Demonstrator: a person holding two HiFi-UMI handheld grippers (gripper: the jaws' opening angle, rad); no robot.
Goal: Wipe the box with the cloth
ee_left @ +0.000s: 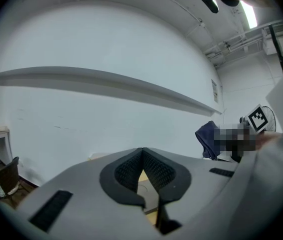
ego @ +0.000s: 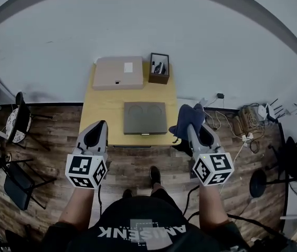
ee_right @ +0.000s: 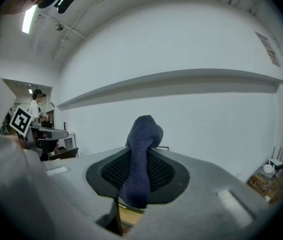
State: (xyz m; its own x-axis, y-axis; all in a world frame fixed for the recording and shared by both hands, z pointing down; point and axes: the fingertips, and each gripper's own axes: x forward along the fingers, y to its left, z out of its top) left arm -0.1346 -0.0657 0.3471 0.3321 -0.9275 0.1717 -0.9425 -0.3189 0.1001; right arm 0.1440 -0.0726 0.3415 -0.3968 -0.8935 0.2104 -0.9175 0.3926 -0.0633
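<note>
The left tool [ego: 99, 126], jaws together and empty, and the right tool [ego: 188, 127], clamped on a blue cloth [ego: 190, 114], are held over the table's [ego: 98, 112] near edge. The grey box [ego: 145, 117] lies at the table's middle, and a carton [ego: 118, 72] is seen at its far end.

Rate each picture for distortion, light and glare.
Head view: strong fisheye, so the wall line bows and the corners go dark; the light on the table is even, with no glare. Left gripper view: a round black vignette, and a strip light flares at upper right. Right gripper view: the same vignette; the dark blue cloth in the right claw looks crisp.
</note>
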